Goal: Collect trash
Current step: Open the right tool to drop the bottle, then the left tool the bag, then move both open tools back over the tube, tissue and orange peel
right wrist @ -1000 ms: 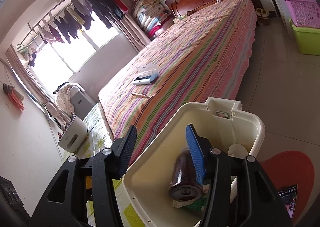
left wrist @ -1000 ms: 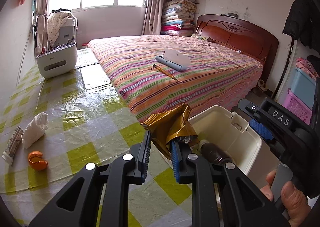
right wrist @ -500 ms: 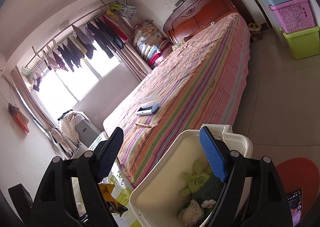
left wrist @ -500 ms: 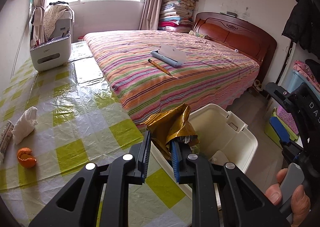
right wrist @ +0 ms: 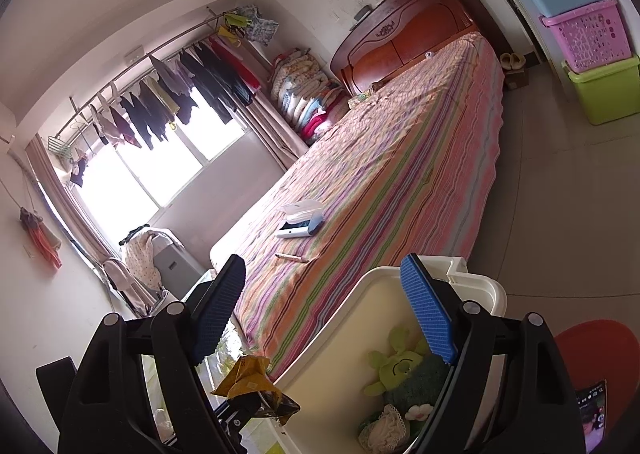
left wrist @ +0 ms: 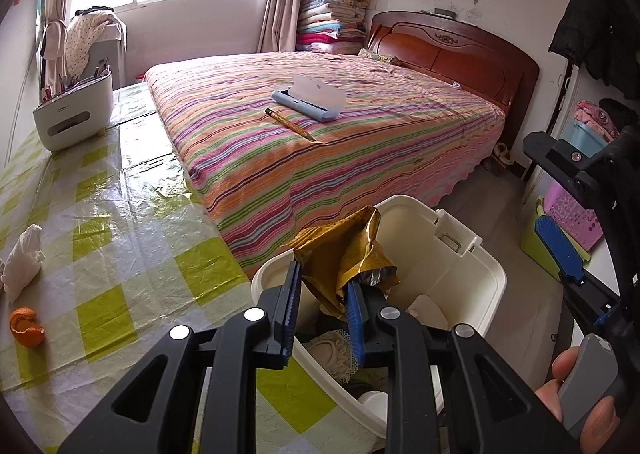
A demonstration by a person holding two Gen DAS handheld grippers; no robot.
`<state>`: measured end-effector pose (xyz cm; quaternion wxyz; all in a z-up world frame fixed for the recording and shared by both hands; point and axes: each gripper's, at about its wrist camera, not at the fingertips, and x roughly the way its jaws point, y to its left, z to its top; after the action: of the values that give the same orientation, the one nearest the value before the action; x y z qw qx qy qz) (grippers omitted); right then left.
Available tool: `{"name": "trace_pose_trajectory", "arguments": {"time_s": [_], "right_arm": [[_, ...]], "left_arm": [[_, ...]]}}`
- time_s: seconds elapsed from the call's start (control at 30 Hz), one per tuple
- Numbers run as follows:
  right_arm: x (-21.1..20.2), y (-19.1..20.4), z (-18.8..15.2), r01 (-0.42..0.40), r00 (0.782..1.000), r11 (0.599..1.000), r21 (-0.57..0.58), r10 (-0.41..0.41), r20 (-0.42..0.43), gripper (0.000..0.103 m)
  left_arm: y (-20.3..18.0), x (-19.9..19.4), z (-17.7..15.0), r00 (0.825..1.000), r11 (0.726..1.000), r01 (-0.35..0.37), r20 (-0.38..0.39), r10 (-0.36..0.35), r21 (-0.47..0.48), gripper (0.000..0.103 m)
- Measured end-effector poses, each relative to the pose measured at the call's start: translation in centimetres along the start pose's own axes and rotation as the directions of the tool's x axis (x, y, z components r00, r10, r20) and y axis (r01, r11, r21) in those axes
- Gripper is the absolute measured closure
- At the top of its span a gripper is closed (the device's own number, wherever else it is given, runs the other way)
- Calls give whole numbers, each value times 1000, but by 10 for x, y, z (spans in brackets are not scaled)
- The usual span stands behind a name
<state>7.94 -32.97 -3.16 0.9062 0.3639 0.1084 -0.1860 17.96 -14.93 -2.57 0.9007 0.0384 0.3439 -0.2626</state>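
Wrapper between left fingers, over bin

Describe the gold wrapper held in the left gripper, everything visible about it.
The gold wrapper is a crumpled, empty-looking snack bag of shiny foil, gold outside with a silvery lining showing at its torn lower end. It stands roughly upright, pinched near its bottom between the blue pads of the left gripper, which alone touches it. It hangs above the near rim of the cream bin, just past the table edge. The right wrist view shows faint print on it, unreadable.
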Motion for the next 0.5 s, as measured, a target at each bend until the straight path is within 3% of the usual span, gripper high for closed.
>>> {"name": "trace_pose_trajectory", "arguments": {"time_s": [0.1, 0.27, 0.37, 0.5], "right_arm": [[0, -1, 0, -2, 1000, 1000, 0, 2, 0, 25], [0, 0, 1, -3, 1000, 1000, -2, 3, -3, 24], [1, 2, 0, -4, 1000, 1000, -5, 4, -8, 24], [4, 5, -2, -8, 1000, 1000, -9, 7, -20, 24]], "left_arm": [[-4, 1, -2, 1000, 1000, -7, 4, 7, 15, 73], [-7, -4, -3, 998, 999, -34, 48, 33, 23, 34], [-7, -12, -3, 993, 997, -68, 94, 65, 22, 25], [-1, -19, -1, 989, 995, -97, 115, 96, 2, 24]]}}
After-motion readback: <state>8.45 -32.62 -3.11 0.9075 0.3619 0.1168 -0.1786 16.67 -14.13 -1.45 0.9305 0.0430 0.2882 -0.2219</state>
